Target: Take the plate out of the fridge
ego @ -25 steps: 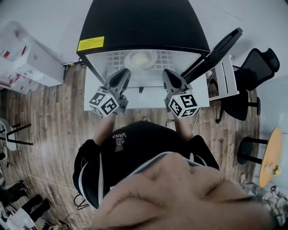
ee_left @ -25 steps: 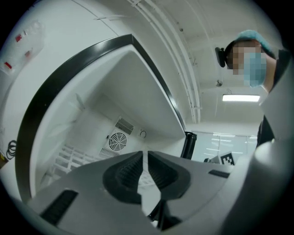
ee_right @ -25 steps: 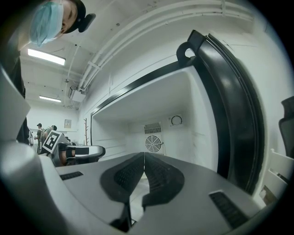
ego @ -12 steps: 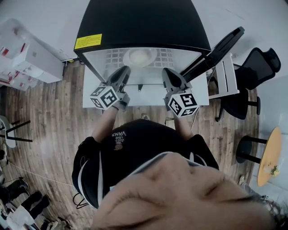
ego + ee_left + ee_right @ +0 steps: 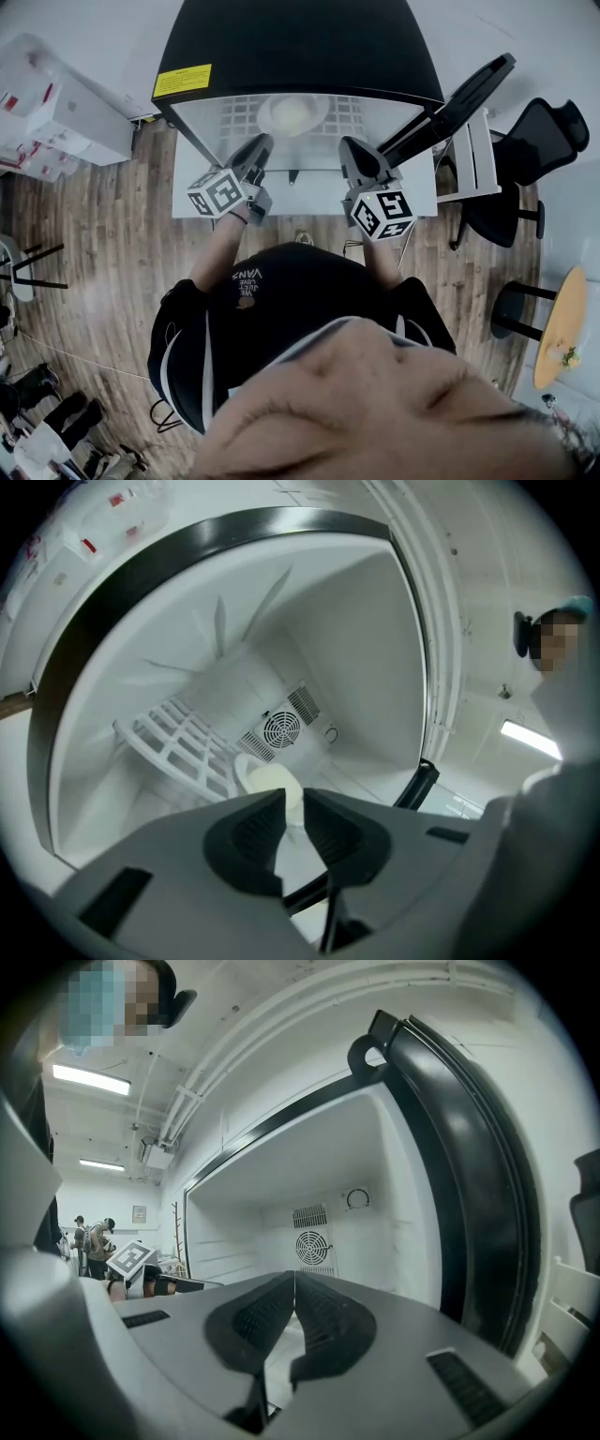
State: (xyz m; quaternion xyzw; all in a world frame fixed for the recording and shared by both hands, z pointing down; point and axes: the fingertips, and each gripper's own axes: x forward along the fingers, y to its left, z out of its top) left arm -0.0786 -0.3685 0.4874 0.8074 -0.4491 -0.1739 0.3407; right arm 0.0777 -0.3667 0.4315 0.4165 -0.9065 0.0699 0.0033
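- Sitting at the back of the open fridge (image 5: 300, 47), the pale plate (image 5: 292, 114) rests on a white wire shelf (image 5: 239, 118), just in front of the rear wall.
- In the left gripper view the plate (image 5: 270, 782) lies beside the shelf's grid (image 5: 178, 738) and below a round fan vent (image 5: 279, 730). It shows just past the jaw tips, in line with them, and nothing touches it.
- The left gripper (image 5: 260, 142) is held level at the mouth of the fridge. Its jaws are clenched almost together with only a thin slit at the tips, and it grasps nothing (image 5: 292, 801).
- The right gripper (image 5: 348, 146) is level beside it, a little apart. Its jaws are pressed fully together and empty (image 5: 291, 1279).
- From the right gripper view the fridge's white interior and its fan vent (image 5: 309, 1246) lie straight ahead. The left gripper's marker cube (image 5: 131, 1260) shows at the left.
- The fridge door (image 5: 459, 98) stands swung open to the right, with its white inner racks facing the cavity.
- A yellow label (image 5: 183, 82) sits on the fridge's black top near the left front corner.
- Around the fridge are a wooden floor (image 5: 103, 244), white boxes (image 5: 66, 122) at the left and a black office chair (image 5: 539, 155) at the right.
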